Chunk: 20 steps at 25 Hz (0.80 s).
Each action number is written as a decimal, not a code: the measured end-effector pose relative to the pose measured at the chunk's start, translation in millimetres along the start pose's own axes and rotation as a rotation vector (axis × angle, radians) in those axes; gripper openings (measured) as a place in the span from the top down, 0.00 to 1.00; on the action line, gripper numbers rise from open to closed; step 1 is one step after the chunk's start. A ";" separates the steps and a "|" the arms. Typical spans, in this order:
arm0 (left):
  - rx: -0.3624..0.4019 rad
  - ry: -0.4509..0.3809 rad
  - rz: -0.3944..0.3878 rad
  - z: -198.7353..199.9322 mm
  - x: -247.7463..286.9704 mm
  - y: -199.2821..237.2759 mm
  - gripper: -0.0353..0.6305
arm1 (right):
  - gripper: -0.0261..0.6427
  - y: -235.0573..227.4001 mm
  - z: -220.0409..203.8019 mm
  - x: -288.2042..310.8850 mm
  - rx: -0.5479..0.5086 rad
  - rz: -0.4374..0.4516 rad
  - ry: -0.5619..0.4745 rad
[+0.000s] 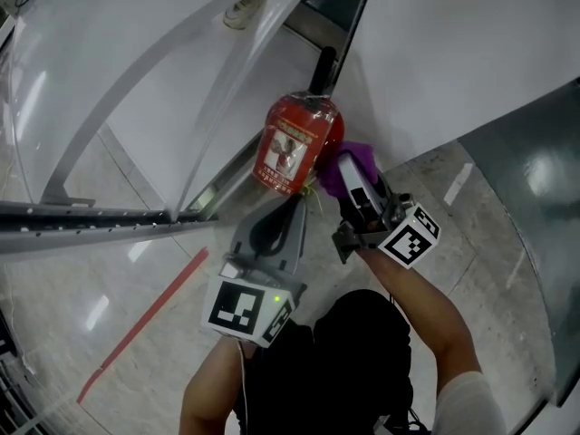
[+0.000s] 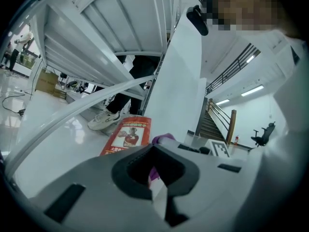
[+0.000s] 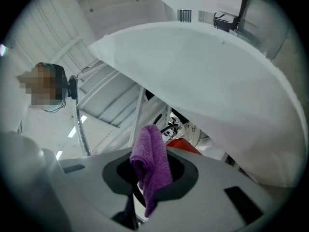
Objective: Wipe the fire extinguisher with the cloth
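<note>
well, the fire extinguisher (image 1: 292, 148) stands on the pale tiled floor (image 1: 507, 243), close against the foot of a slanted white panel (image 1: 435, 53), its red body showing a printed label and its black handle (image 1: 322, 66) pointing up toward the panel's edge. the right gripper (image 1: 355, 187) is clamped on the purple cloth (image 1: 352, 159). in the right gripper view the cloth sticks up in a folded bunch from between the jaws, with one end hanging down below them. seen from the head view, the cloth lies at the extinguisher's right flank, touching or very nearly touching the red body near its upper shoulder, and the gripper comes in from the lower right. the left gripper (image 1: 294, 202) sits just below the extinguisher, pointing up at its base. its jaws are drawn together with nothing gripped between them, and the tips are just beside the bottom of the label, though i cannot tell whether they touch it. in the left gripper view the red label shows just above the jaws, and a bit of purple beside it. a thin red line (image 1: 149, 320) runs across the floor well to the left.
</note>
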<state>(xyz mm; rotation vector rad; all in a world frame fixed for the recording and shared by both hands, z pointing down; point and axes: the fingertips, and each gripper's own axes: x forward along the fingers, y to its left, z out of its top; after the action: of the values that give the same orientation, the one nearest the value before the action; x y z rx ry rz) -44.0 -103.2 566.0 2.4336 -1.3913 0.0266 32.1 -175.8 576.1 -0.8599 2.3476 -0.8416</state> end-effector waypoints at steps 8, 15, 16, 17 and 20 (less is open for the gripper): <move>-0.006 -0.013 -0.007 1.9 0.8 -4.0 0.94 | 0.87 11.3 7.4 11.0 0.040 0.032 -0.003; -0.021 -0.001 0.001 -3.4 1.1 4.4 0.94 | 0.87 36.1 54.1 2.4 -0.362 -0.044 0.096; -0.023 0.000 0.001 -4.3 1.8 4.7 0.94 | 0.87 43.5 62.8 8.4 -0.439 -0.037 0.105; -0.025 0.002 -0.001 -4.5 2.1 4.2 0.94 | 0.87 50.9 70.0 15.6 -0.510 -0.027 0.114; -0.031 0.004 -0.001 0.8 0.6 2.5 0.94 | 0.87 67.6 84.1 41.1 -0.677 0.012 0.141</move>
<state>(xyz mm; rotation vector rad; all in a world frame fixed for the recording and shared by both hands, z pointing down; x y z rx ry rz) -45.9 -105.0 566.0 2.4082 -1.3787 0.0094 30.4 -194.8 462.2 -1.0612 2.8025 -0.0758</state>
